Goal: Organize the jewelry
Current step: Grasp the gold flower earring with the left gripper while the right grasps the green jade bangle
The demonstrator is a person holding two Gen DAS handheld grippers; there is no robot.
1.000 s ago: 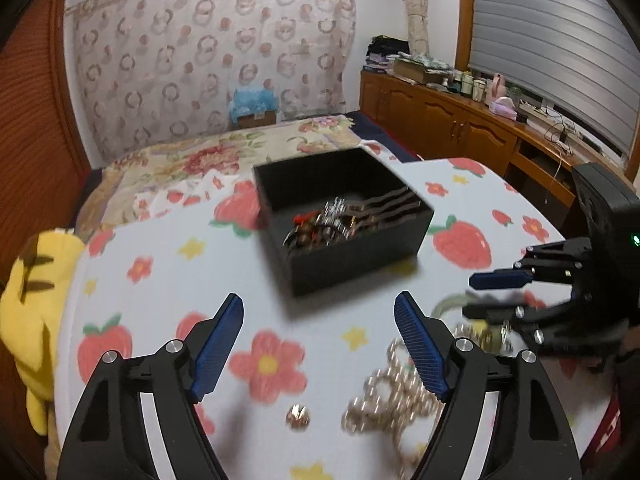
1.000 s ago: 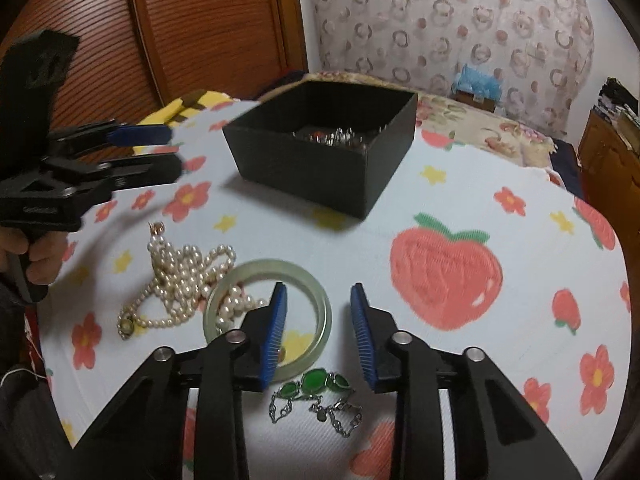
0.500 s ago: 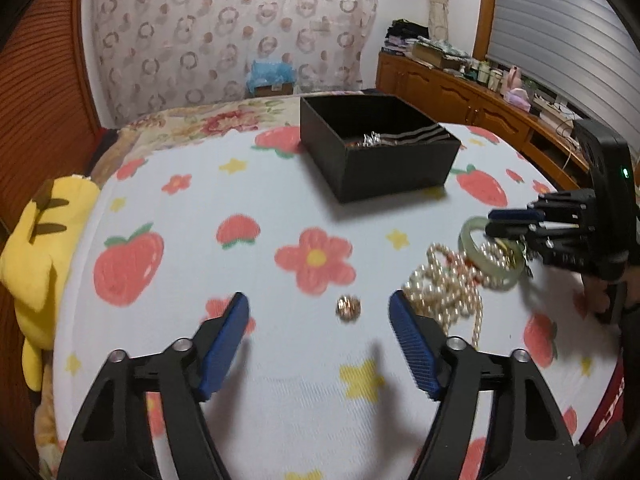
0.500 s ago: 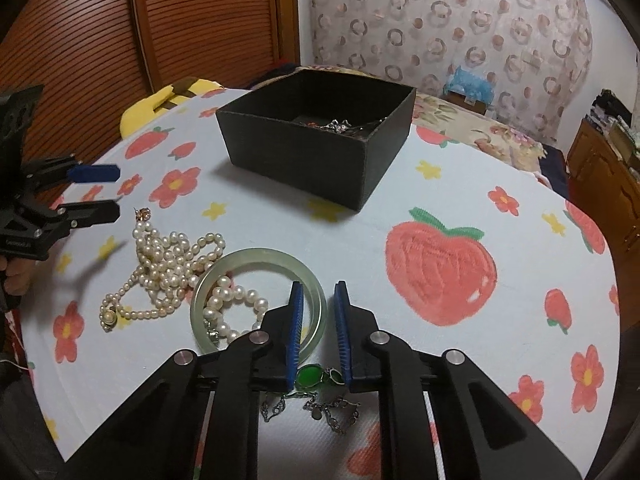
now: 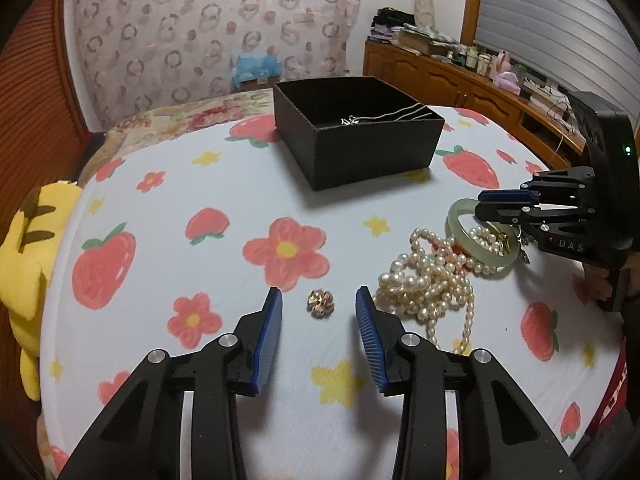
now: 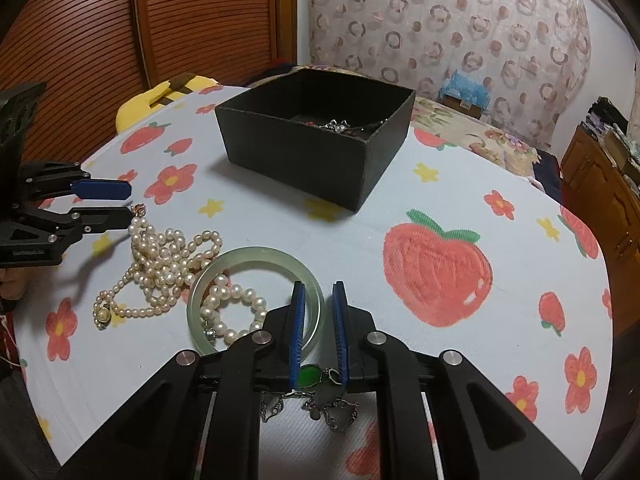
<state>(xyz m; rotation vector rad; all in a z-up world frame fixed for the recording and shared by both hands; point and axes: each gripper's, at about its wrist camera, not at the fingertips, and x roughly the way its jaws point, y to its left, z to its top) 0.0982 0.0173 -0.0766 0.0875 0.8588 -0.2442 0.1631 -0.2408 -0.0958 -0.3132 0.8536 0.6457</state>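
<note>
A small gold flower-shaped ornament (image 5: 320,303) lies on the cloth between the pads of my left gripper (image 5: 318,291). Its jaws are closing and the pads stand clear of the ornament on both sides. To its right is a heap of pearl necklace (image 5: 432,280), then a pale green jade bangle (image 5: 480,254). My right gripper (image 6: 319,285) is shut on the near rim of the bangle (image 6: 248,254), which lies flat with a pearl bracelet (image 6: 232,312) inside it. A green-stone chain (image 6: 310,376) lies under this gripper. The black box (image 5: 356,136) holds silver pieces.
The round table's cloth (image 5: 200,264) is printed with strawberries and flowers. A yellow plush toy (image 5: 20,260) hangs at its left edge. A bed lies behind the box, and wooden cabinets (image 5: 460,80) run along the right wall. A person's hand (image 5: 596,280) holds the right gripper.
My left gripper drew back from the box and sank toward the cloth, its jaws narrowing around the gold ornament. My right gripper's jaws closed in on the bangle rim.
</note>
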